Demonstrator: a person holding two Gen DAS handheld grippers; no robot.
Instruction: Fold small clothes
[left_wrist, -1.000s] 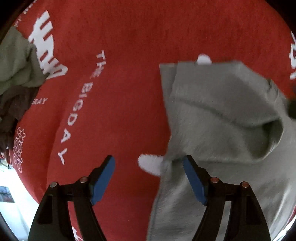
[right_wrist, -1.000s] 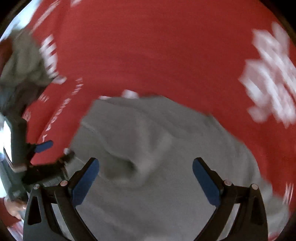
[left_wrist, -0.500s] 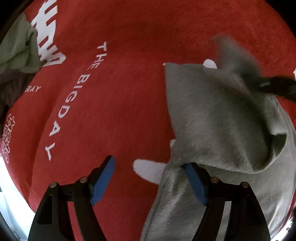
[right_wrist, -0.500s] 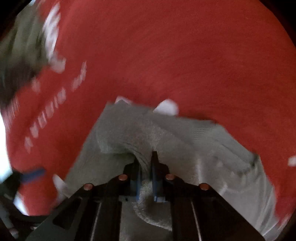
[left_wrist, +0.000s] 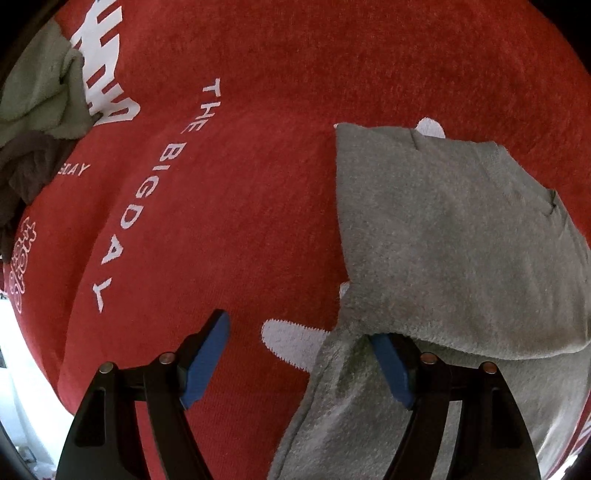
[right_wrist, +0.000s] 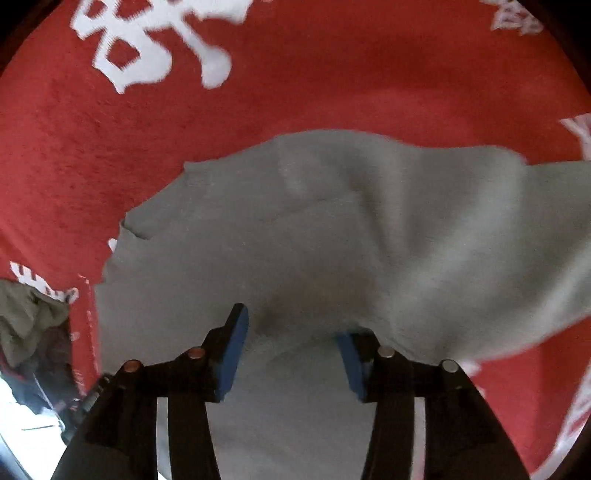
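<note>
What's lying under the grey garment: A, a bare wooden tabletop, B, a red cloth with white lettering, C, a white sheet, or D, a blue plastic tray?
B: the grey garment lies on a red cloth with white lettering, which fills both wrist views.

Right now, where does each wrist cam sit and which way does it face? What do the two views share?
Left wrist: on the left tool, facing steeply down at the red blanket and the grey garment's left edge; both fingers show, jaws open.
Right wrist: on the right tool, facing down onto the grey garment; its jaws have just been opening, cloth between them.
Shared: garment, blanket, green-and-brown clothes pile.
</note>
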